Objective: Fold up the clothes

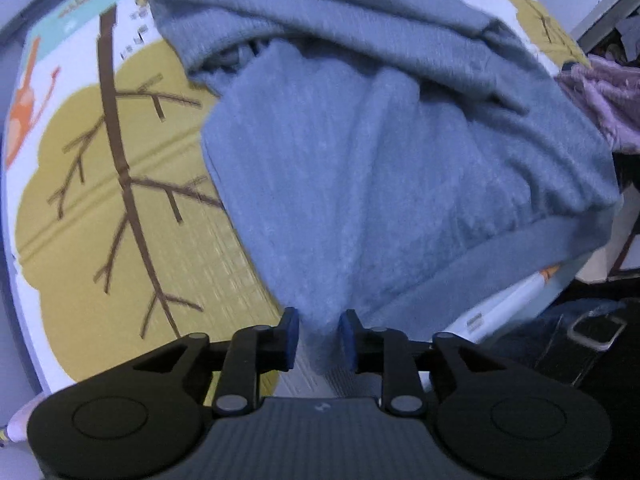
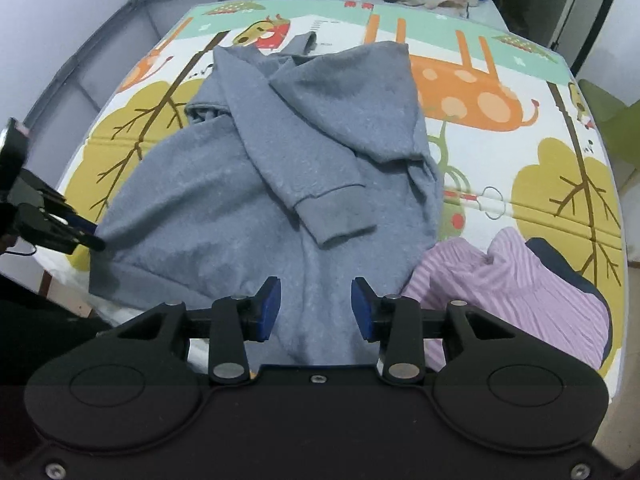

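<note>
My left gripper (image 1: 318,338) pinches the grey sweatshirt (image 2: 248,184) hem corner at the mat's (image 2: 520,152) near-left edge, my right gripper (image 2: 316,312) spread over the hem's middle, striped purple garment (image 2: 516,292) crowding right.

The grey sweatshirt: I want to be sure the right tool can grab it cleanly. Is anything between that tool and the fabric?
Nothing visible is. The right tool hangs open directly over the grey sweatshirt. The striped purple garment lies beside it to the right, not between.
</note>
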A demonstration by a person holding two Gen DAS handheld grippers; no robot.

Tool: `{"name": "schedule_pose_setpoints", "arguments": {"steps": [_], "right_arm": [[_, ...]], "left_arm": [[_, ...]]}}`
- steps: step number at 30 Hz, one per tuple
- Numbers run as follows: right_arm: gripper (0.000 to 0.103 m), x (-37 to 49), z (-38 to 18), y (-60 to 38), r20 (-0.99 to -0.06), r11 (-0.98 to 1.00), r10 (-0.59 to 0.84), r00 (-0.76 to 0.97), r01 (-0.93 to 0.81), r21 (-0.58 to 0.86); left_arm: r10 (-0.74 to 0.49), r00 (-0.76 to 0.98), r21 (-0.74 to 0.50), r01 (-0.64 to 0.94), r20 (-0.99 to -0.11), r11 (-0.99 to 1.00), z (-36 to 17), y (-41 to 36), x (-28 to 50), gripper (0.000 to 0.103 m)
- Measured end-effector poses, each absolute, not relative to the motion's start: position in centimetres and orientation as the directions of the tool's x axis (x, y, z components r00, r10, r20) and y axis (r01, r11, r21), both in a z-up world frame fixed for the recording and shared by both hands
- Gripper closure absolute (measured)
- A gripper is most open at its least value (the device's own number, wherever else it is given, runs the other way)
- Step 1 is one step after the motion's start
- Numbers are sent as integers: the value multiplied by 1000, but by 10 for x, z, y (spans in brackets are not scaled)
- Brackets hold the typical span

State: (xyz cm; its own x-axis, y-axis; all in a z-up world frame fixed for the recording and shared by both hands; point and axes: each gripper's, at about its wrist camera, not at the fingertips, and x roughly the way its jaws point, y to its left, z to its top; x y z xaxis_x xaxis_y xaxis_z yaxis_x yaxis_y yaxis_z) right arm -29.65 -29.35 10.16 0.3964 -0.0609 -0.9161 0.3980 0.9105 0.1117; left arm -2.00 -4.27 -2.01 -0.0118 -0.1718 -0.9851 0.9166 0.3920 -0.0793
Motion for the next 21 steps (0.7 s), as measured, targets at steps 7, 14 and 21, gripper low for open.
{"name": "schedule_pose_setpoints", "arguments": {"steps": [7,14,21], "right_arm": [[66,-271,71,-298,-898,885,-59,437,439,156],[66,-239,43,-287,-875,915,-81,476,383,124],[65,-205,4,-274,-878,931,-144,457,363,36]], "left_arm": [[-290,24,-86,929,-957,361,1,-66,-21,56],[-379,26,-115,932,-925,343,-3,-104,-21,53],[-468,-5,-229,877,-884,423,-23,-148,4,47]]}}
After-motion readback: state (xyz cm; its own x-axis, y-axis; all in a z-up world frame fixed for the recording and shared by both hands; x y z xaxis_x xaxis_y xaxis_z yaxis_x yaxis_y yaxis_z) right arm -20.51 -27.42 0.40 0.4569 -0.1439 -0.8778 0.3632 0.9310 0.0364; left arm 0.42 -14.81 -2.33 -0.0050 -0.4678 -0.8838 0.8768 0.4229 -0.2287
